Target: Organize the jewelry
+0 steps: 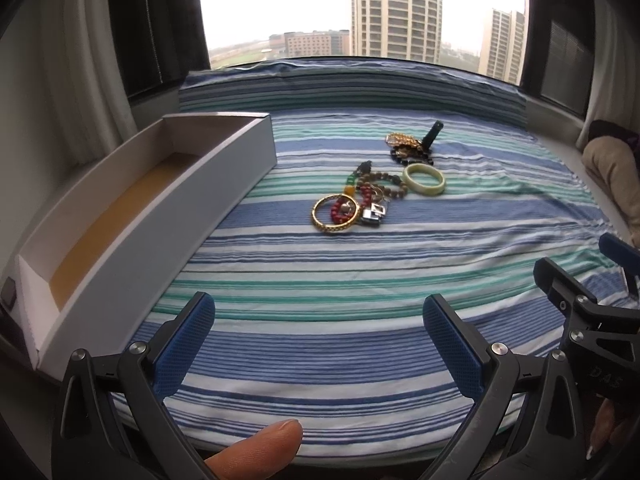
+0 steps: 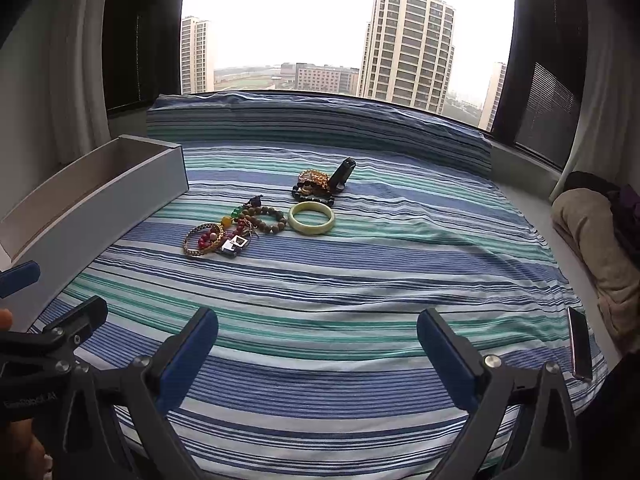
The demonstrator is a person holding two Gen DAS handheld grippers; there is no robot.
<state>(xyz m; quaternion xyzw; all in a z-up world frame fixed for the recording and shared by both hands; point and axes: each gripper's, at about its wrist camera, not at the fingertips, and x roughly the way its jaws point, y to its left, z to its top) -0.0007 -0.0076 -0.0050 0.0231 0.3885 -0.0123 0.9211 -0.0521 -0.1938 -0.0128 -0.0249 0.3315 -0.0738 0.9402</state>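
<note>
A heap of jewelry lies mid-cloth: a gold bangle (image 1: pixel 334 213) (image 2: pixel 202 241), red and brown bead bracelets (image 1: pixel 382 186) (image 2: pixel 264 218), a pale green jade bangle (image 1: pixel 425 179) (image 2: pixel 311 217), a silver charm (image 1: pixel 374 213) and a gold-and-black beaded piece (image 1: pixel 408 146) (image 2: pixel 314 186) with a dark clip. A long white open box (image 1: pixel 132 216) (image 2: pixel 92 196) lies at the left, nothing visible inside. My left gripper (image 1: pixel 318 344) and right gripper (image 2: pixel 318 344) are open and empty, hovering near the front, well short of the jewelry.
A blue, green and white striped cloth (image 1: pixel 360 280) covers the window seat. A rolled striped cushion (image 2: pixel 320 128) runs along the window. A beige cushion (image 2: pixel 592 232) and a phone (image 2: pixel 580 344) lie at the right edge.
</note>
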